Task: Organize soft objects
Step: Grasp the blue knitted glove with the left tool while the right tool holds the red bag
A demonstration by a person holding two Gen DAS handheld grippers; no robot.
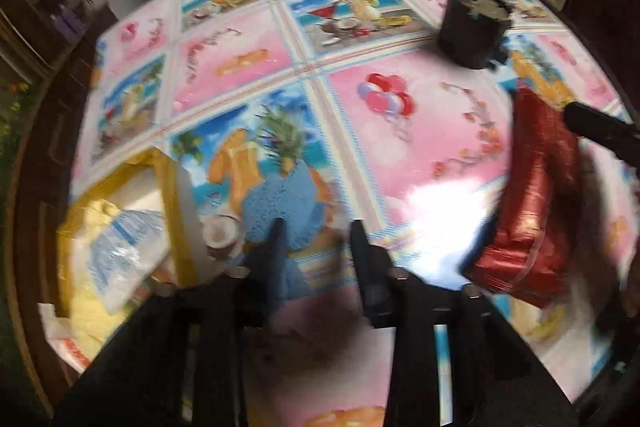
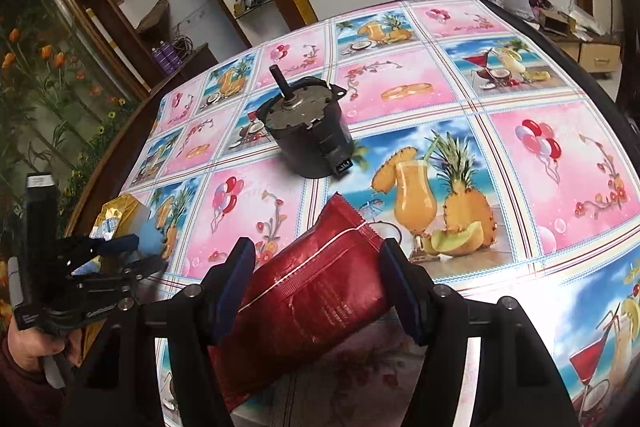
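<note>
A red foil snack packet (image 2: 316, 303) hangs tilted just above the table, and my right gripper (image 2: 318, 263) is shut on it, a pad pressing each side. The left wrist view shows the same packet (image 1: 528, 195) at the right, blurred. A blue sponge (image 1: 284, 207) lies on the tablecloth by the yellow box (image 1: 160, 163). My left gripper (image 1: 318, 227) hovers over it pointing steeply down. Its jaws stand apart, and the left finger crosses in front of the sponge. The right wrist view also shows the left gripper (image 2: 140, 253) with a gap between its fingers.
A black motor (image 2: 308, 131) with a shaft stands mid-table on the colourful printed tablecloth (image 2: 520, 155). The yellow box at the table's left edge holds a clear plastic packet (image 1: 120, 247) and yellow material. Shelves and flowers stand beyond the table.
</note>
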